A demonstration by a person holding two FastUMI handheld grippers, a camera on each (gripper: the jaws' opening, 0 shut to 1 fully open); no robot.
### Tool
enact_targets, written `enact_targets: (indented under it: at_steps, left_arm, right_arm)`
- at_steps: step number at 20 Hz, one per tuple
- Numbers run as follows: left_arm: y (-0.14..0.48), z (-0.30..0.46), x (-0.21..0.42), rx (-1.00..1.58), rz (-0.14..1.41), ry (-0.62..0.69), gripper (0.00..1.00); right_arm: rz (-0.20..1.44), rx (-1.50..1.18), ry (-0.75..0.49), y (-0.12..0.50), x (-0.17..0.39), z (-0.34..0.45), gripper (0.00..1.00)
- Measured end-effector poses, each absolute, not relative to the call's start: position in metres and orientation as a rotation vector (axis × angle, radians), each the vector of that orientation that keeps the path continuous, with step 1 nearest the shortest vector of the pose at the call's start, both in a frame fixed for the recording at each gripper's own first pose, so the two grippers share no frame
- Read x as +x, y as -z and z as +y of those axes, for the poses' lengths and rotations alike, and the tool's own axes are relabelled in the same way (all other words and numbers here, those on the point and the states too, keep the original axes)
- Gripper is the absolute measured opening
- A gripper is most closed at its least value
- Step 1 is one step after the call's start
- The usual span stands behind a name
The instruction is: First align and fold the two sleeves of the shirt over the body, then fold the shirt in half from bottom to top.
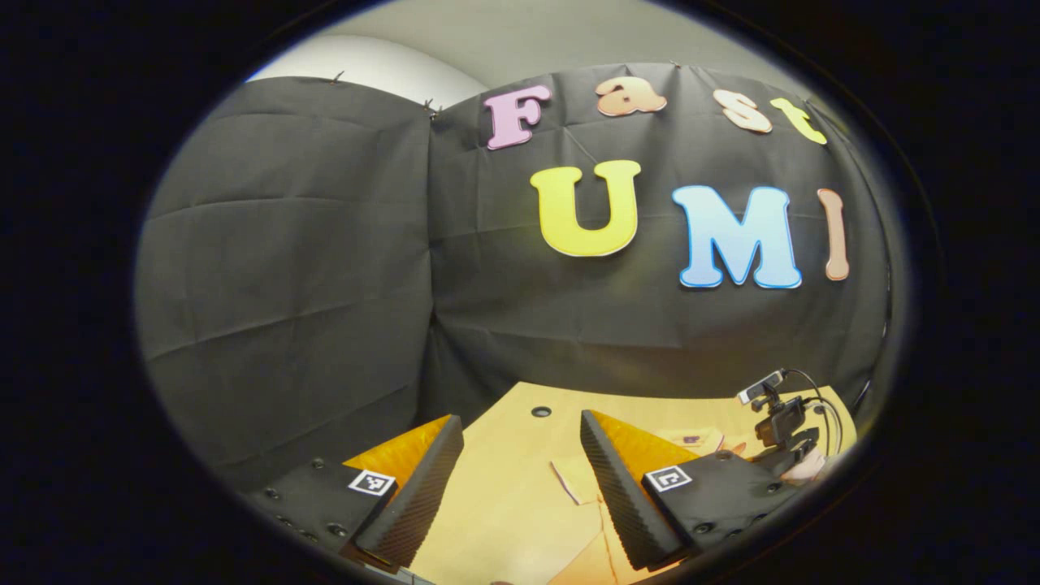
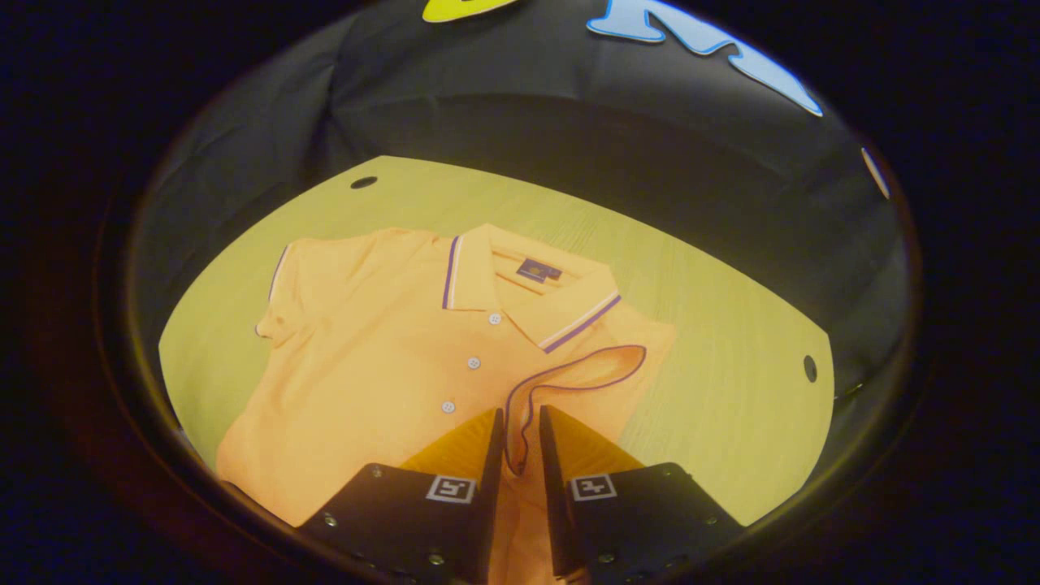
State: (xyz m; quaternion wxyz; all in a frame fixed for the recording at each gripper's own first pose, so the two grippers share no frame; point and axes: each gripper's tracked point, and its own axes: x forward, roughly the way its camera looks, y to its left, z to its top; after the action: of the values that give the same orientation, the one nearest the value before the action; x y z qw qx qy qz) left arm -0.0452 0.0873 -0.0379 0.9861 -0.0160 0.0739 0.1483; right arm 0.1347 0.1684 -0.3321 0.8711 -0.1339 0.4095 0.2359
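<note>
An orange polo shirt with purple-striped collar and cuffs lies face up on the wooden table. In the right gripper view one sleeve is folded over the body; its cuff edge runs between the fingers of my right gripper, which is shut on it. The other sleeve lies spread out to the side. In the left gripper view my left gripper is open and empty above the table, facing the wall. Part of the shirt shows below it, and the other gripper is farther right.
The table has small round holes near its edges. Black cloth walls close off the back and sides. Bare wood lies to the right of the shirt.
</note>
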Motion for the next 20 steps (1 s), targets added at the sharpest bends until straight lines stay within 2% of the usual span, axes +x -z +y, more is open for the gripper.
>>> enact_targets:
  at_steps: [10,20]
  left_arm:
    - [0.086,0.066,0.002,-0.051,0.205,-0.176,0.96]
    - [0.192,0.038,0.085,-0.076,0.347,-0.013,0.96]
  right_arm:
    - [0.748,-0.16,-0.412,0.268,0.122,0.134,0.29]
    - [0.658,-0.025,-0.342,0.203,0.065,0.106,0.29]
